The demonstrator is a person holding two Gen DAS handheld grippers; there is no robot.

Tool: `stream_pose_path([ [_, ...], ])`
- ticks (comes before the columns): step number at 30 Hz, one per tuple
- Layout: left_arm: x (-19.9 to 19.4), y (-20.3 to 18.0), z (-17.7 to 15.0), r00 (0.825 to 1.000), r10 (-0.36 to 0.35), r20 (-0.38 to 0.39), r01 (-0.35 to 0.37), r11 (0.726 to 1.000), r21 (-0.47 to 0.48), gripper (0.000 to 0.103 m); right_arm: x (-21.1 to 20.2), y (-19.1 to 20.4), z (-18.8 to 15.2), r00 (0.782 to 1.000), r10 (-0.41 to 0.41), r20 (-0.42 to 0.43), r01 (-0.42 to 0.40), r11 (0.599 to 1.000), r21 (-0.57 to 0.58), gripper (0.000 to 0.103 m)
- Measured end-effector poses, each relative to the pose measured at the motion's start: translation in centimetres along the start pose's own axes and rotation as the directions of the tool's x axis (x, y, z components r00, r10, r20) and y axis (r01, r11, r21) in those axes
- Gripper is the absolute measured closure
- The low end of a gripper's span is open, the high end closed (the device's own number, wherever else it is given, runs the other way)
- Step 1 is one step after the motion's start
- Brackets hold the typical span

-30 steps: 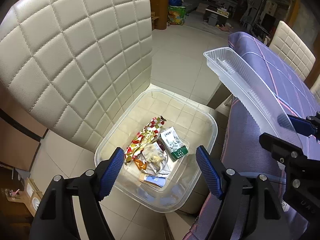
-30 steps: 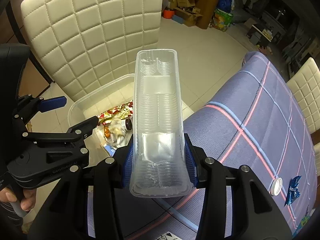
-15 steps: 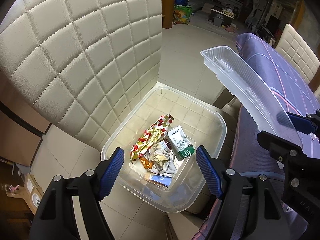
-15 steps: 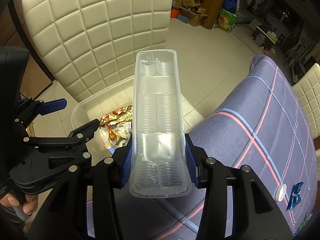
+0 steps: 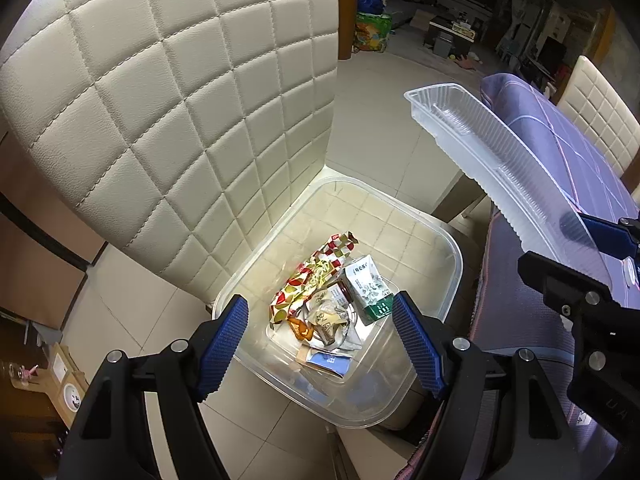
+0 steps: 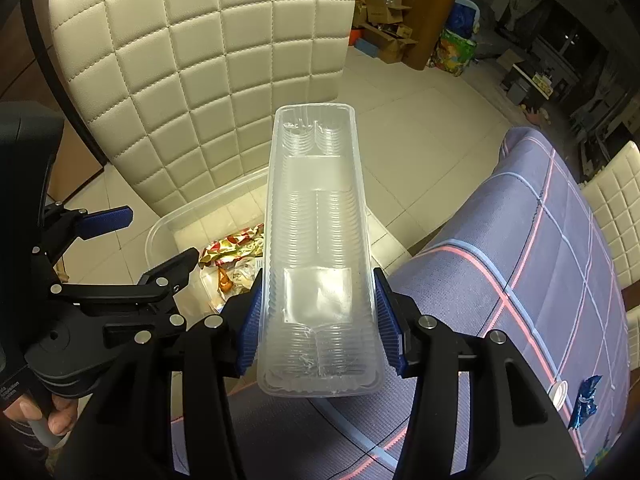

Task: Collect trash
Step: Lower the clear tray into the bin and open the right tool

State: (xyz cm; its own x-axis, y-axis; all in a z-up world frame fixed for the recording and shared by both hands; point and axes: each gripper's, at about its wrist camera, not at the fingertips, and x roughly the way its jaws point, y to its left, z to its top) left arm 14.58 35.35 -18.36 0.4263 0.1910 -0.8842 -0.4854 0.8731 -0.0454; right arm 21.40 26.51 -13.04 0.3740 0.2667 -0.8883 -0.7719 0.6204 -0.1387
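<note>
Right gripper (image 6: 320, 320) clamped on the clear plastic tray (image 6: 318, 240), held out above the surface's (image 6: 520, 260) edge; left gripper (image 5: 320, 344) spread wide, empty, over the bin (image 5: 448, 276) of trash (image 5: 332, 300).

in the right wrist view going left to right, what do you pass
left hand-held gripper → clear bin of trash → plastic tray in the right hand-held gripper → checked tablecloth → white cap → blue wrapper
</note>
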Motion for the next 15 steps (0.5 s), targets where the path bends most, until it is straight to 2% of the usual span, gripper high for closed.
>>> stream_pose_path([
  [3,-0.05,0.29,0.03,1.0,0.005,0.003,-0.005,1.0,-0.002,0.03,0.02,-0.04,0.14,1.0,0.0,0.0,0.0,1.0,0.003,0.048],
  [7,-0.09,0.57,-0.02,1.0,0.008,0.004,-0.008,1.0,-0.006,0.03,-0.05,-0.15,0.38,1.0,-0.001,0.014,0.001,1.0,0.014,0.032],
  [15,-0.19,0.18,-0.38,1.0,0.01,-0.001,-0.01,1.0,0.001,0.03,-0.03,-0.45,0.02,1.0,-0.009,0.013,0.008,1.0,0.019,0.032],
])
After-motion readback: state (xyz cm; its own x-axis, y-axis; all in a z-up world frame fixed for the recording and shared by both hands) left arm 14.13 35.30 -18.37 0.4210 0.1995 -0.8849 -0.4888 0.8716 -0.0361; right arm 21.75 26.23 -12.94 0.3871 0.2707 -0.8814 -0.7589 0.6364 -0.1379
